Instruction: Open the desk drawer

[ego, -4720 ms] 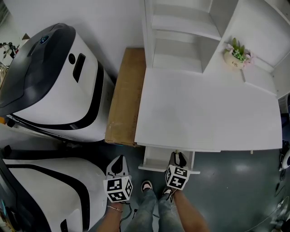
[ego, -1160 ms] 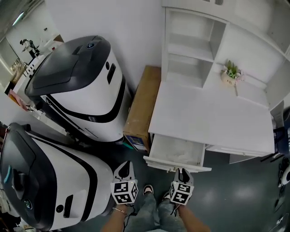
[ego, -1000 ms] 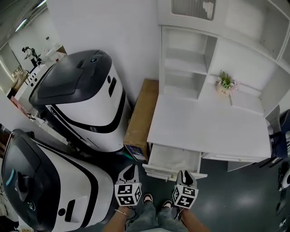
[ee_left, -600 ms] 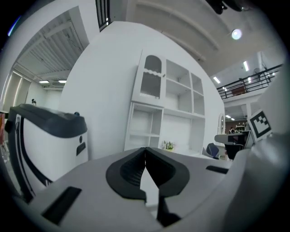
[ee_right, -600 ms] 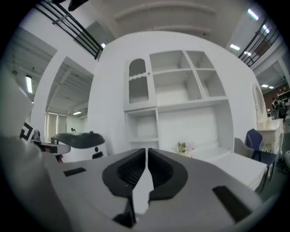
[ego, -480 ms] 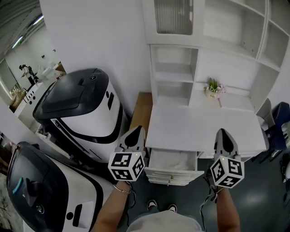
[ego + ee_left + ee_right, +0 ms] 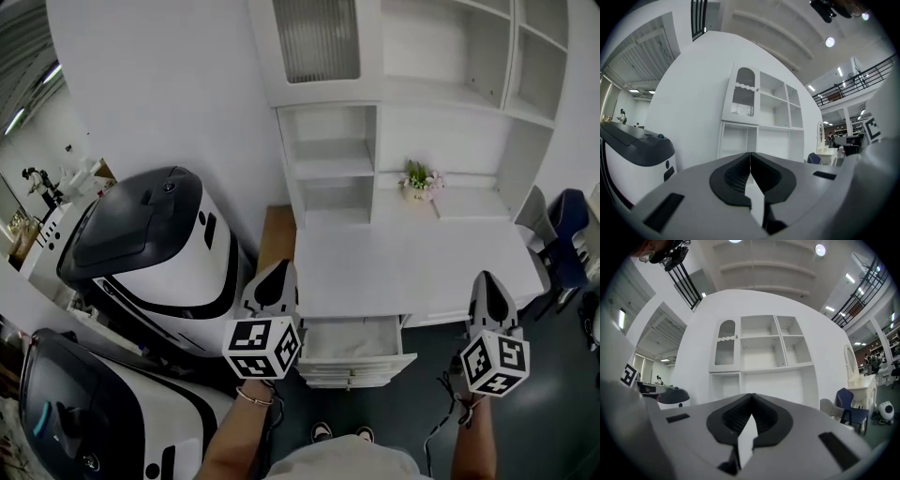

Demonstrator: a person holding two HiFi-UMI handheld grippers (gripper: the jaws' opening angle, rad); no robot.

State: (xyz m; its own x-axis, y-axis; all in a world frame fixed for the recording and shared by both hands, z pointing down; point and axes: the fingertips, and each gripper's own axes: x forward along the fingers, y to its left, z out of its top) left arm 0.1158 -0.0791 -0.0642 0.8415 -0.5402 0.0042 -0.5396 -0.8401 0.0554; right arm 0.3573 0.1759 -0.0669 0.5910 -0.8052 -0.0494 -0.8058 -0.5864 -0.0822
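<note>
The white desk (image 7: 422, 258) has its left drawer (image 7: 352, 339) pulled out, with its pale inside showing. My left gripper (image 7: 278, 269) hangs in the air over the desk's left front corner, above and left of the drawer. Its jaws are shut with nothing between them (image 7: 750, 153). My right gripper (image 7: 489, 279) is held up over the desk's right front edge, well clear of the drawer. It is shut and empty too (image 7: 751, 394). Both point level at the white shelf unit (image 7: 394, 141); neither touches the drawer.
A small potted plant (image 7: 418, 180) stands at the back of the desk. Two large white-and-black machines (image 7: 150, 234) (image 7: 94, 412) fill the left side. A brown cardboard box (image 7: 272, 230) stands between them and the desk. A blue chair (image 7: 569, 225) is at the right.
The drawer, nearly closed in the oldest frame, now stands pulled out. Both grippers have risen from the drawer front to above desk height and spread apart. The head view has tipped up.
</note>
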